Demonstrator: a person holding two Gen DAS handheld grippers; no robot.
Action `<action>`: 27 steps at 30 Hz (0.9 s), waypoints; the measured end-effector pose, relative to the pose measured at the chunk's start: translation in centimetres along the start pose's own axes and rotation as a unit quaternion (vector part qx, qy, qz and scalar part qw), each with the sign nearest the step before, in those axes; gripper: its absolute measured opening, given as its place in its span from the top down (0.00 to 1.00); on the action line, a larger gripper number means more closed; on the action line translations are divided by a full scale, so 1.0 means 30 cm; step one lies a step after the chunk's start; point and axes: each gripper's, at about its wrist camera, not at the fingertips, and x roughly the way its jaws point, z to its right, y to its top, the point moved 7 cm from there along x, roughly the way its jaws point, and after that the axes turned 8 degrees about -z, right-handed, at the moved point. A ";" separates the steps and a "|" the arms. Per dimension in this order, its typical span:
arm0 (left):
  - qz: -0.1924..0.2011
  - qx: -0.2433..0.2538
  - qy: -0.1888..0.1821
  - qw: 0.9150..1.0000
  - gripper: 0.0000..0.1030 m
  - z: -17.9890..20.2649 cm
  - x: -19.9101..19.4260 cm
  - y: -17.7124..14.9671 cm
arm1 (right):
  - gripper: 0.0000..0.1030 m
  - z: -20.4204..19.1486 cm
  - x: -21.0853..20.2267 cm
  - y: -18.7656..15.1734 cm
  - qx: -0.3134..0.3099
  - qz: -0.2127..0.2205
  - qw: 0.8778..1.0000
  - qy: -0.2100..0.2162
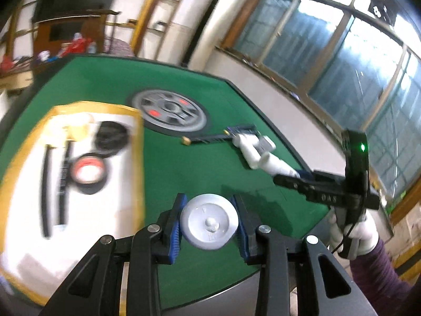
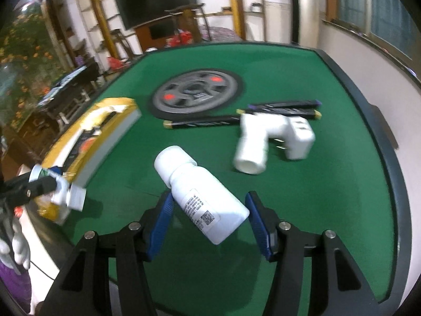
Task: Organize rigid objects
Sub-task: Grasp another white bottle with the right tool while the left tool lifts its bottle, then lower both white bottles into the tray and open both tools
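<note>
Left wrist view: left gripper (image 1: 209, 221) pinches a white bottle (image 1: 209, 221) seen end-on, bottom centre, over the green table (image 1: 184, 163). Yellow-rimmed tray (image 1: 136, 158) at left holds a tape roll (image 1: 88, 173).

Right wrist view: right gripper (image 2: 208, 210) pinches a second bottle (image 2: 202, 194), lower centre, tilted. White pipe elbow (image 2: 265, 139) lies upper right.

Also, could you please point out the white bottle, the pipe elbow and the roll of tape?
white bottle (image 2: 208, 202): right wrist view, labelled body.
pipe elbow (image 2: 259, 137): right wrist view, bend.
roll of tape (image 1: 88, 175): left wrist view, top face.
</note>
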 end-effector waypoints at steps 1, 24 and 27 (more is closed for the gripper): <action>0.006 -0.008 0.006 1.000 0.65 -0.034 -0.028 0.002 | 0.46 -0.037 -0.003 0.006 -0.007 0.000 1.000 0.007; -0.056 -0.149 0.155 0.975 0.64 -0.665 0.046 0.141 | 0.45 -0.759 0.226 0.123 -0.158 -0.064 0.982 0.086; -0.052 -0.171 0.116 0.977 0.37 -0.686 0.056 0.160 | 0.46 -0.792 0.253 0.132 -0.175 -0.074 0.978 0.082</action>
